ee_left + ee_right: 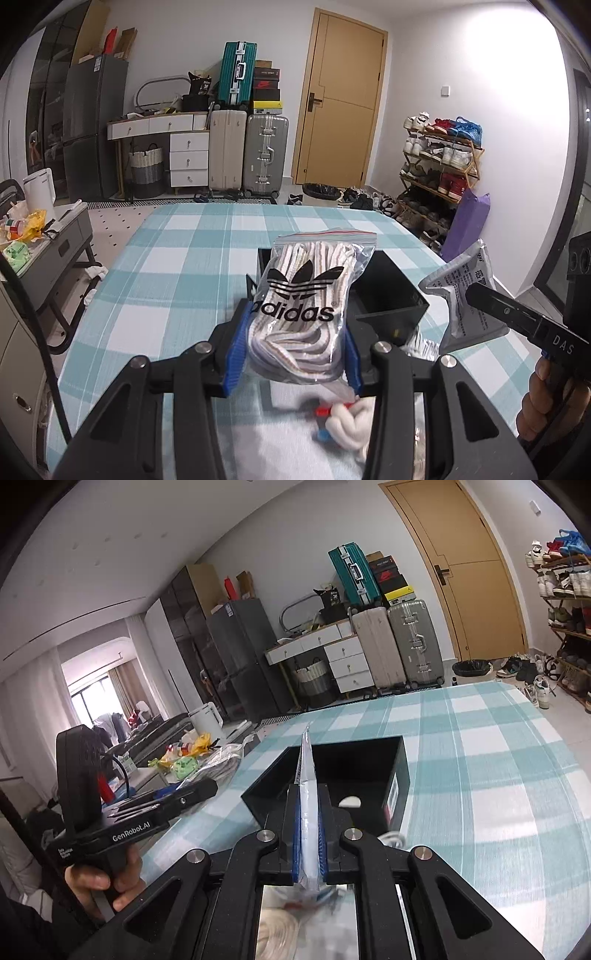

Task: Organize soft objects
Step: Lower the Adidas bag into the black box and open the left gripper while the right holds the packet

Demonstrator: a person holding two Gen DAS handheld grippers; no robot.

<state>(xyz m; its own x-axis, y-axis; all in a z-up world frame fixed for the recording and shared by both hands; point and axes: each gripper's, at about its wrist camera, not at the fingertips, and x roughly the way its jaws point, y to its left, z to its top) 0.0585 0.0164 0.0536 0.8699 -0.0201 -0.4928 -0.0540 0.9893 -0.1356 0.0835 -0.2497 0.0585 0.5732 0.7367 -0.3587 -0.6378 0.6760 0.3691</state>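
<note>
My left gripper point(295, 332) is shut on a clear zip bag of striped socks point(303, 295) with a black adidas logo, held upright above the teal checked cloth point(177, 258). Behind it stands an open black box point(391, 295). My right gripper point(308, 790) is shut on a thin silver foil pouch point(306, 760), seen edge-on over the black box point(400, 764). The same pouch point(461, 269) shows at the right of the left wrist view. A small white object point(350, 802) lies inside the box. A white rolled cloth point(347, 424) lies below the sock bag.
A low side table point(70, 243) with snack wrappers stands left of the checked surface. Suitcases point(266, 155), a white drawer desk point(188, 155), a wooden door point(343, 103) and a shoe rack point(439, 166) line the far wall. A hand point(99, 882) holds the left gripper's handle.
</note>
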